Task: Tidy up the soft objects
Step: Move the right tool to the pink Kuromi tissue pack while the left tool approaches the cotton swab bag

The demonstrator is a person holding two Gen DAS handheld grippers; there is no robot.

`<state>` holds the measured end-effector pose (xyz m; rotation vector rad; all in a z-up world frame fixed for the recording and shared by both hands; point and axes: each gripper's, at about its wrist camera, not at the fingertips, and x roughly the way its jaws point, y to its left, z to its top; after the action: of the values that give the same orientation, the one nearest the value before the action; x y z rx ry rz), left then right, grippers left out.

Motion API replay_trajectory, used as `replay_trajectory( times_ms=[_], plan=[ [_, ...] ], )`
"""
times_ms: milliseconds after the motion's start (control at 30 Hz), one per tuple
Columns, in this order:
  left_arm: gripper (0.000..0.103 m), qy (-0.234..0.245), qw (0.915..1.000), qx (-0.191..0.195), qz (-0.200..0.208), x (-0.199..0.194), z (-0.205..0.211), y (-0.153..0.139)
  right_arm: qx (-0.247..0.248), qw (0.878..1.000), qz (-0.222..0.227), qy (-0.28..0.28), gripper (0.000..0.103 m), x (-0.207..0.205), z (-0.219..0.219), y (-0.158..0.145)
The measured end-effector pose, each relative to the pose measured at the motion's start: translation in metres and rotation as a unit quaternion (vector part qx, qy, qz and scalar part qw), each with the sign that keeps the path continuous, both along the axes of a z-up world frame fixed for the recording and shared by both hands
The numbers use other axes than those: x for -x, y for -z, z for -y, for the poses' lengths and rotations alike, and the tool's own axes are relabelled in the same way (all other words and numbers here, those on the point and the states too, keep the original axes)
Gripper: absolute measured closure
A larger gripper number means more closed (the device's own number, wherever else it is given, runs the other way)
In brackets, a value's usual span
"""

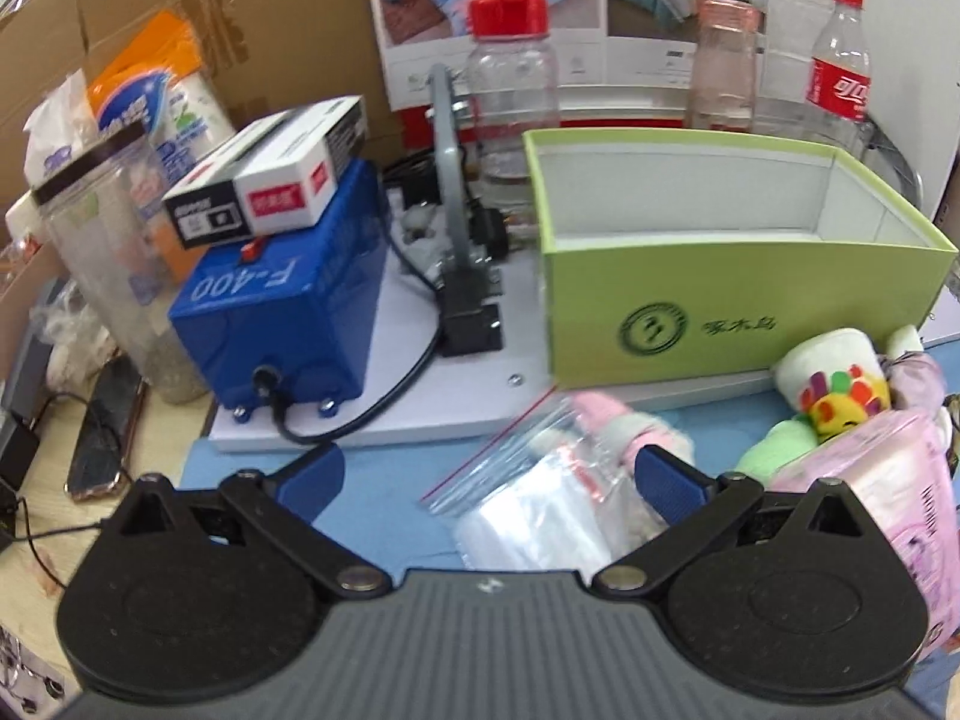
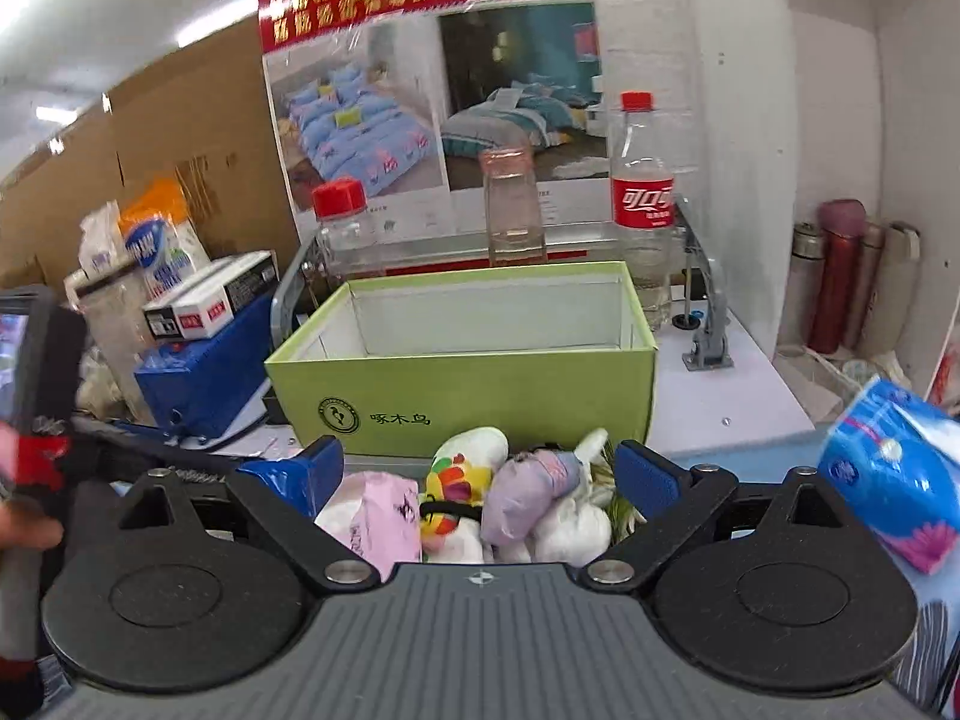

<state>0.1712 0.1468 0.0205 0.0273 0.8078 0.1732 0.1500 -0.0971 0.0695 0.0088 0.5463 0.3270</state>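
Observation:
An open green box [image 1: 738, 306] with a white inside stands on a white board; it also shows in the right wrist view [image 2: 480, 390]. In front of it lies a heap of soft things: a white plush with a yellow face [image 2: 459, 480], a lilac plush [image 2: 528, 495], a pink tissue pack [image 2: 378, 519], and in the left wrist view clear zip bags [image 1: 540, 498] and the pink pack [image 1: 888, 468]. My left gripper [image 1: 489, 480] is open above the zip bags. My right gripper [image 2: 480, 471] is open just above the plush heap. Both are empty.
A blue F-400 machine [image 1: 288, 324] with small cartons on top stands left of the box. Several bottles [image 1: 513, 90] stand behind the box. A blue tissue pack [image 2: 894, 468] lies at the right, flasks [image 2: 837, 276] on a shelf. A phone [image 1: 105, 426] and cables lie at the left.

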Motion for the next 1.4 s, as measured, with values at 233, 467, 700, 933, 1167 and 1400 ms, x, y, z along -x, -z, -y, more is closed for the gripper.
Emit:
replay_trajectory(
  times_ms=[233,467,700,933,1167,1400],
  plan=[
    [0.000,-0.029,0.9990,0.032,0.006,0.025,-0.038,0.004,0.162,0.984,-0.067,-0.038,0.019,-0.063,-0.075,0.027],
    [0.001,-0.053,0.9962,0.068,0.012,0.030,-0.061,0.007,0.280,0.957,-0.037,-0.064,0.019,-0.011,-0.078,0.024],
    [0.001,-0.057,0.9957,0.070,0.019,0.040,-0.061,0.006,0.325,0.937,-0.018,-0.126,0.019,0.047,-0.075,0.040],
    [0.001,-0.069,0.9938,0.083,0.027,0.044,-0.064,0.000,0.235,0.957,0.053,-0.160,0.019,0.062,-0.057,0.008],
    [0.000,-0.078,0.9934,0.080,0.027,0.054,-0.071,0.004,0.286,0.945,-0.033,-0.157,0.019,-0.041,-0.075,0.014],
    [0.001,-0.102,0.9910,0.085,0.020,0.057,-0.087,0.014,0.408,0.882,-0.051,-0.232,0.019,-0.011,-0.099,0.049]
  ],
)
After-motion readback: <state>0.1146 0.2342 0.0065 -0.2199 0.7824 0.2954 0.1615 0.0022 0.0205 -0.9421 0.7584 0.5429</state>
